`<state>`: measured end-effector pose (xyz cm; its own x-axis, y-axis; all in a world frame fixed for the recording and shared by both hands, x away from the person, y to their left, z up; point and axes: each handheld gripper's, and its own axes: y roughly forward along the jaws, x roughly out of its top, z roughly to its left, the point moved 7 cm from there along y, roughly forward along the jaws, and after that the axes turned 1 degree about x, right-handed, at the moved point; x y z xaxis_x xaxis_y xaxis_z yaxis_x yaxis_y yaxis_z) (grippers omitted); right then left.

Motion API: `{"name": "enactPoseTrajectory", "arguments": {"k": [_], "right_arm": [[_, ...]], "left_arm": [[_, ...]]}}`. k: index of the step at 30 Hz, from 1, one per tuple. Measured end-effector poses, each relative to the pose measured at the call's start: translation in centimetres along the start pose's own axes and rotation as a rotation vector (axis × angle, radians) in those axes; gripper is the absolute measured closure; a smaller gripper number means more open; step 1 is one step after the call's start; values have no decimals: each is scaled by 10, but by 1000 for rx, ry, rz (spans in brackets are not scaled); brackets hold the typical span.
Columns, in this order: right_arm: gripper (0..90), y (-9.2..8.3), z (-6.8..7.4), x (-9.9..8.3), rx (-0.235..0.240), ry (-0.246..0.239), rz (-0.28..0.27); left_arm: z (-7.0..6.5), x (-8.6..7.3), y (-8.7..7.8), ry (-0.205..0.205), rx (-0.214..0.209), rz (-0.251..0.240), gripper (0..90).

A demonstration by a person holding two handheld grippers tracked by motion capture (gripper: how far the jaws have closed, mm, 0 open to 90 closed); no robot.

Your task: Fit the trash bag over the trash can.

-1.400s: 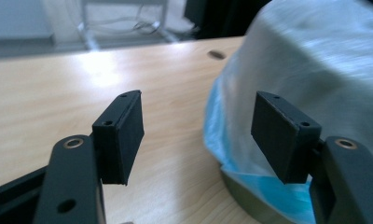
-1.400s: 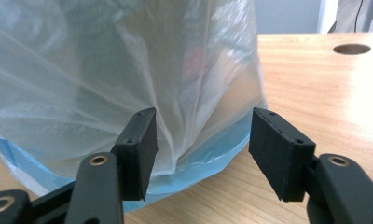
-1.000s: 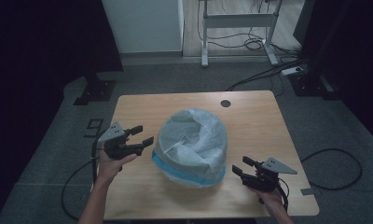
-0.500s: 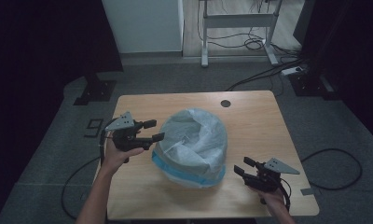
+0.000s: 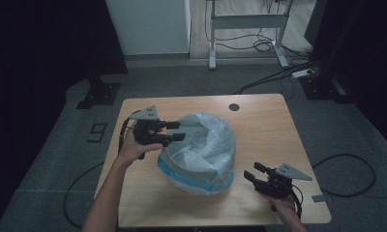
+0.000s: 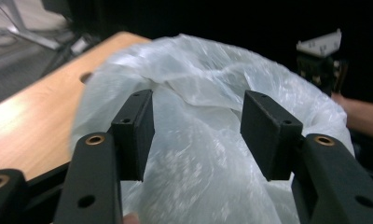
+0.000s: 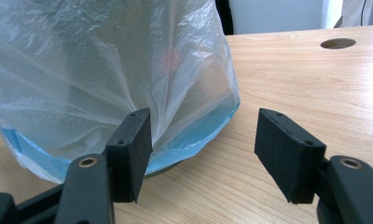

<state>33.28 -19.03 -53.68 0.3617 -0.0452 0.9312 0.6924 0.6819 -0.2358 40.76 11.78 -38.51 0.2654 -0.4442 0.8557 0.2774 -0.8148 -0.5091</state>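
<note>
A round bin draped in a translucent white plastic bag (image 5: 201, 150) with a blue hem stands mid-table. My left gripper (image 5: 178, 131) hovers at the bag's upper left edge and points right, into the crumpled top. In the left gripper view the left gripper (image 6: 198, 100) frames a fold of the bag (image 6: 198, 56); its jaws have just been closing, the pads stand apart and I see no pinch on the film. My right gripper (image 5: 251, 171) rests low at the front right, open. In the right gripper view the right gripper (image 7: 204, 116) aims at the bag's (image 7: 105, 60) blue hem, short of it.
The wooden table (image 5: 278, 121) has a round cable hole (image 5: 234, 107) behind the bag. Bare wood lies to the right of the bin and along the front edge. Cables and a desk frame (image 5: 247, 29) sit on the floor beyond the table.
My left gripper has moved right and up, from beside the bin to the bag's upper edge, and its jaws have narrowed. The right gripper has stayed put.
</note>
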Motion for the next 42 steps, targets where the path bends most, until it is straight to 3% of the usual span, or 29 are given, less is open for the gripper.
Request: {"name": "enactPoseTrajectory", "arguments": {"k": [3,6,9,13,17,22,27,31,42], "right_arm": [[359,0,0,-1,0,2,1],[360,0,0,-1,3,0,5],[360,1,1,-1,3,0,8],[361,2,2,-2,4,-2,12],[362,1,2,-2,3,0,12],[362,1,1,-2,-1,0,18],[362,0,-1,-2,-6,4,17],[362,1,-2,-3,-10,6,21],[362,1,-1,-3,-15,9,21]], "left_arm": [[-1,-2,11,18,-7,86,454],[1,-6,19,34,28,189,500],[1,-9,25,51,31,277,544],[0,-13,33,63,28,345,584],[1,-16,38,60,36,373,582],[1,-15,36,53,29,349,554],[-1,-4,26,43,-1,235,512],[-6,10,20,52,-27,179,491],[-21,38,38,65,-87,128,434]]}}
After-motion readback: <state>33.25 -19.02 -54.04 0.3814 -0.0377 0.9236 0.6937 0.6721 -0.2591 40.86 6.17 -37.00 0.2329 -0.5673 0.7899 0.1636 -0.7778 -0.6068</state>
